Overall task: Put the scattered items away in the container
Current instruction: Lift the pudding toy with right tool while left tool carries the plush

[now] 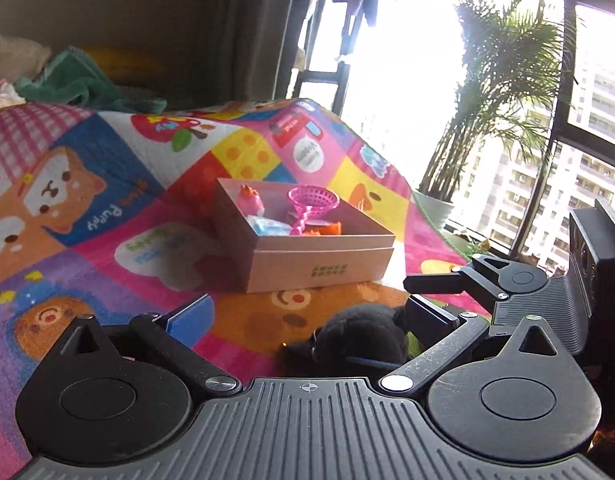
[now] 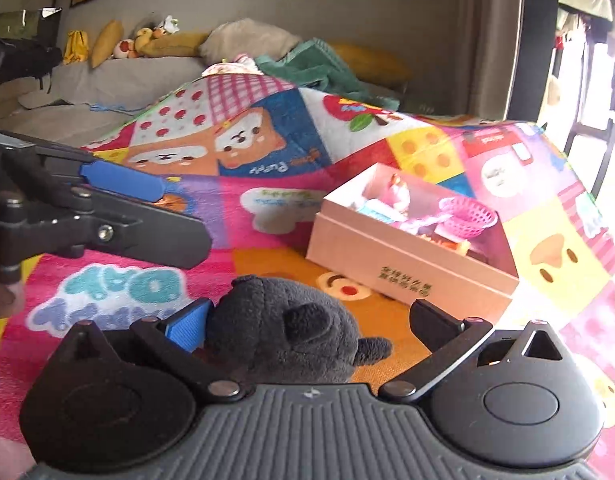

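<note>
The black plush toy (image 2: 283,332) lies on the patchwork play mat (image 2: 107,292), between the wide-spread fingers of the right hand-held gripper (image 2: 307,320); its blue left pad (image 2: 185,326) is at the plush, the right finger stands clear, so nothing is gripped. The left hand-held gripper (image 1: 307,316) also stands wide, with the same toy (image 1: 355,340) low by its right finger. Beyond both, well apart from the toy, sits the open pink box (image 1: 319,256), holding a pink mesh basket (image 1: 313,200), a pink figure (image 1: 249,200) and orange pieces (image 1: 323,229). A potted palm (image 1: 503,92) stands by the window.
</note>
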